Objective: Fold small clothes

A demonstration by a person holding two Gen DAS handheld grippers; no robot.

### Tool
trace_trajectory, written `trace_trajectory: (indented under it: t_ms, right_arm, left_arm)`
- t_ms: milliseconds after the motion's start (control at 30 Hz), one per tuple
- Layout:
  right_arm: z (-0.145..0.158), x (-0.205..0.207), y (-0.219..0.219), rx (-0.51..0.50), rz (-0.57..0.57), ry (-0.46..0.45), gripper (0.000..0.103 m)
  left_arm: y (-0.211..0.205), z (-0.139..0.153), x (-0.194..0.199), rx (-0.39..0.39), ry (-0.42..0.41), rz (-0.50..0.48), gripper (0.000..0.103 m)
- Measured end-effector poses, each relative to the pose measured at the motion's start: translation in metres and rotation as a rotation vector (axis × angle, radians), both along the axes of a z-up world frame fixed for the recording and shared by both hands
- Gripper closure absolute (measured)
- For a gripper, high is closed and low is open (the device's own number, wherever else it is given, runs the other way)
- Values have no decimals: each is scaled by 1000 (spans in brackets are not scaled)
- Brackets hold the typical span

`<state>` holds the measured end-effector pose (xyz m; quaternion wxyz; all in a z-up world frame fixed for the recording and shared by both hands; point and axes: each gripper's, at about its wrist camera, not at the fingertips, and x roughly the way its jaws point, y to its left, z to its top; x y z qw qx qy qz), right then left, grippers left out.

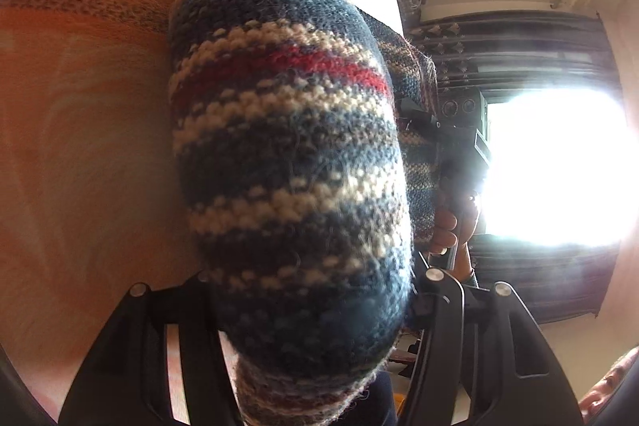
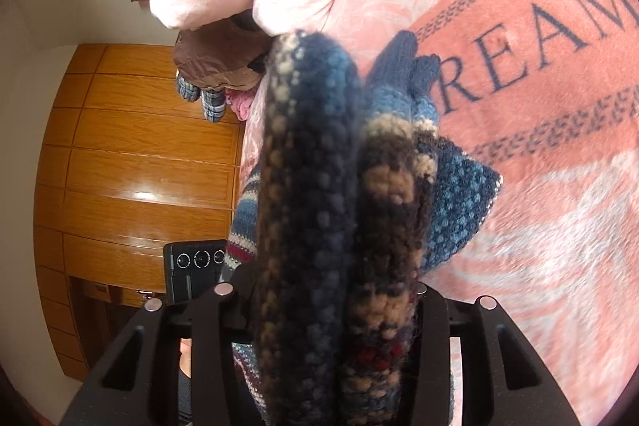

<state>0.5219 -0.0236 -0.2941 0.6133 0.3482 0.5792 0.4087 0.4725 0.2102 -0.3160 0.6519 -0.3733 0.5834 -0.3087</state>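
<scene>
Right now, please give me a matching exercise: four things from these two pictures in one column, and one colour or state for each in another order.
Things:
1. striped knitted wool garment
2. printed fleece blanket
3. wooden wardrobe door
4. left gripper

Descriptions:
A. glossy orange-brown panels
B. blue, cream and red bands
C. closed on the knit
D. pink with dark letters

Pairs: 1-B, 2-D, 3-A, 4-C
</scene>
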Motion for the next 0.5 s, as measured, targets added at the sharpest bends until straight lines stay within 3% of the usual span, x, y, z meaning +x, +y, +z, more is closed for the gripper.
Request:
trace_trajectory:
  t_ms: [267,500]
  right_arm:
    - [25,-64,87,40,110,-7,60]
    - [19,-104,172,51,188,24,60]
  left_arm:
    - [59,39,-83,26,-13,59,49]
    - [120,40,-157,19,-7,132,49]
